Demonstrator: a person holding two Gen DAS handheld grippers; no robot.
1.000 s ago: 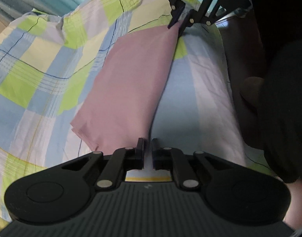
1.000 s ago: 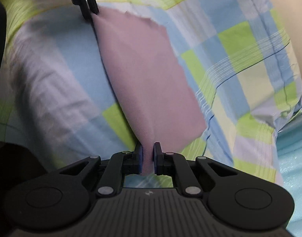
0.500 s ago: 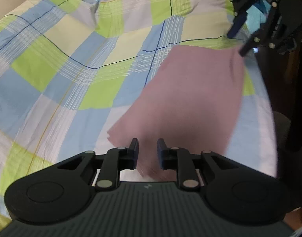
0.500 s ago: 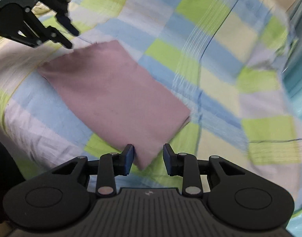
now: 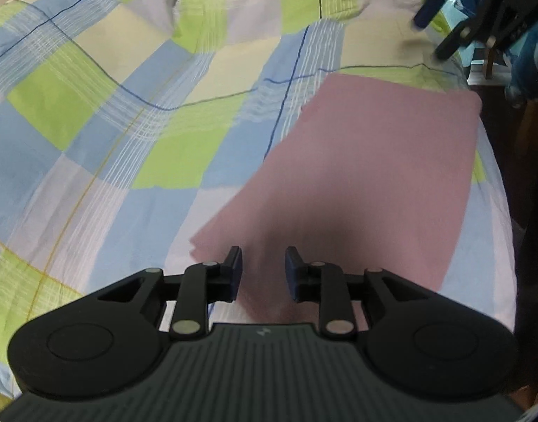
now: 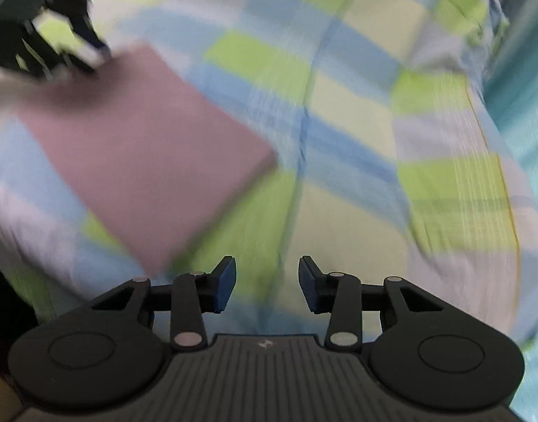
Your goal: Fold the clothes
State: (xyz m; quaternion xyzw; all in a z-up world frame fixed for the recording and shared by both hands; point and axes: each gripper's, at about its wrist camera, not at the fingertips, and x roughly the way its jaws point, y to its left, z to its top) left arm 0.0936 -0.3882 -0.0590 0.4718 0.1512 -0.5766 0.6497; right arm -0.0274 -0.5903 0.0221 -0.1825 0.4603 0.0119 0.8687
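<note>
With both grippers clear of flat pink rectangular folded cloth point(image 5: 367, 176), I judge fold step just released, cloth lying on checked blue, green and cream bedsheet point(image 5: 135, 130) near bed's edge. My left gripper point(image 5: 261, 272): jaws opening, narrow gap, nothing pinched, cloth's near end below them. My right gripper point(image 6: 267, 283): jaws opening wider, only sheet between, cloth off to its left. Cloth's long axis runs from my left gripper away toward right gripper's side. Next move, my guess: regrip 2 corners of 1 short end, fold across long axis
</note>
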